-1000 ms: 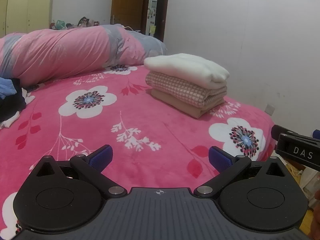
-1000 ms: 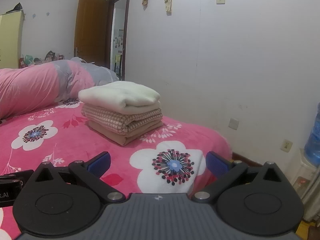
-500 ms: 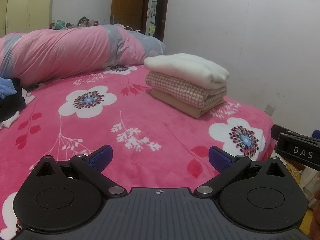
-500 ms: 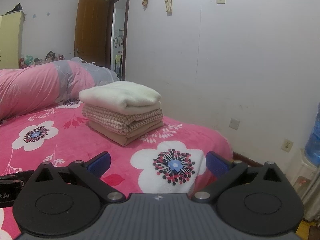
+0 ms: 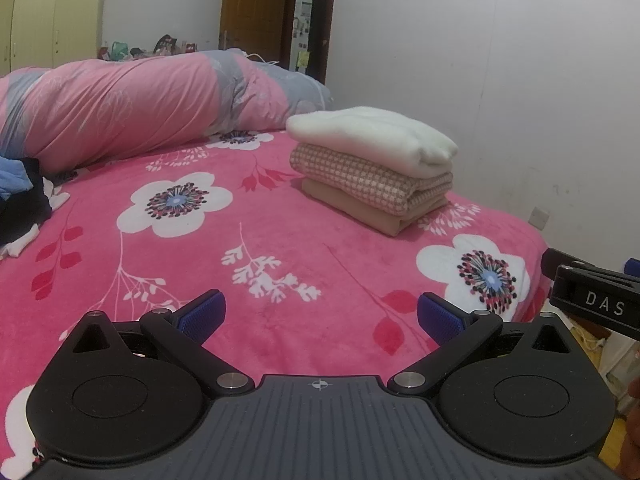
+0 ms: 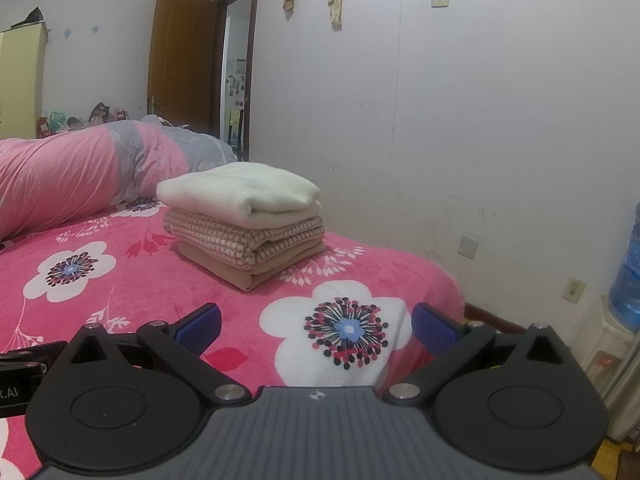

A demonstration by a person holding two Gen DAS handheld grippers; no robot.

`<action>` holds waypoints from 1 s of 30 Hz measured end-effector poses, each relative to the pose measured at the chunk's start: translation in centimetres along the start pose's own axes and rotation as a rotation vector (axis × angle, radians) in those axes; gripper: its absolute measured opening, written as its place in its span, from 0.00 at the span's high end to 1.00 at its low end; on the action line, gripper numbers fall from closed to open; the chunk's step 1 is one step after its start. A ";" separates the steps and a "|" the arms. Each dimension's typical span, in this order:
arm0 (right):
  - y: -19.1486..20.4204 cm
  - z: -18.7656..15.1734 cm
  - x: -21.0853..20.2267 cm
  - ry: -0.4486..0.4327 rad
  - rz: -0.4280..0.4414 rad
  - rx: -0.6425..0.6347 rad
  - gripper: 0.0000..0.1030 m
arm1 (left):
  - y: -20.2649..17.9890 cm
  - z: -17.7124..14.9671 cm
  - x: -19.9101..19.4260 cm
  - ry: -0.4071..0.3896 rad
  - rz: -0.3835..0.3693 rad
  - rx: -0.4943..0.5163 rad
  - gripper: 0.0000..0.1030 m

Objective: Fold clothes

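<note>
A neat stack of three folded clothes [image 5: 376,168] [image 6: 244,220] rests on the pink flowered bedspread [image 5: 248,248] [image 6: 120,280] near the wall side: a white piece on top, a pink checked one under it, a tan one at the bottom. My left gripper [image 5: 320,318] hovers open over the bed's near edge, nothing between its blue pads. My right gripper [image 6: 316,326] is open too, empty, to the right of the left one, well short of the stack. Unfolded dark, blue and white clothes [image 5: 20,200] lie at the bed's left edge in the left wrist view.
A rolled pink and grey quilt [image 5: 140,100] lies across the far side of the bed. A white wall runs along the right. A water dispenser with a blue bottle [image 6: 626,276] stands on the floor at right. A brown door [image 6: 180,64] stands open beyond.
</note>
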State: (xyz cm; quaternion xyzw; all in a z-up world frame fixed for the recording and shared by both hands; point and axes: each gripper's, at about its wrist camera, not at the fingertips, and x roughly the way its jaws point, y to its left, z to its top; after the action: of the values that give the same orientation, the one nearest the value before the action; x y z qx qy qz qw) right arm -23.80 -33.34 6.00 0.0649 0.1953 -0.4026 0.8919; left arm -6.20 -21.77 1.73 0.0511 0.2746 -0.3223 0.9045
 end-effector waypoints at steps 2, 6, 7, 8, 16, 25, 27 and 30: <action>0.0 0.0 0.0 0.000 0.000 0.000 0.00 | 0.0 0.0 0.0 0.000 -0.001 0.001 0.00; 0.1 0.0 0.0 0.001 -0.001 -0.002 0.00 | 0.0 0.0 0.0 0.000 0.000 0.001 0.00; 0.1 0.0 0.0 0.001 -0.001 -0.002 0.00 | 0.0 0.0 0.0 0.000 0.001 0.001 0.00; 0.1 0.0 0.0 0.000 -0.001 -0.003 0.00 | 0.0 0.0 0.0 0.000 0.001 0.001 0.00; 0.0 -0.1 0.0 0.002 0.000 -0.001 0.00 | 0.0 -0.1 -0.1 0.000 -0.001 0.005 0.00; 0.0 -0.1 0.0 0.003 0.000 0.001 0.00 | -0.1 -0.1 -0.2 0.000 -0.002 0.009 0.00; -0.1 -0.2 0.0 0.004 0.000 0.001 0.00 | -0.2 -0.2 -0.2 0.002 -0.001 0.009 0.00; -0.1 -0.2 0.1 0.005 -0.001 0.002 0.00 | -0.2 -0.2 -0.2 0.006 -0.002 0.009 0.00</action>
State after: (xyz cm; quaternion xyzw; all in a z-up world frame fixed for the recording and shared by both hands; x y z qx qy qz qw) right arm -23.85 -33.38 5.82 0.0668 0.1969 -0.4030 0.8913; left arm -6.54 -21.77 1.69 0.0560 0.2759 -0.3241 0.9032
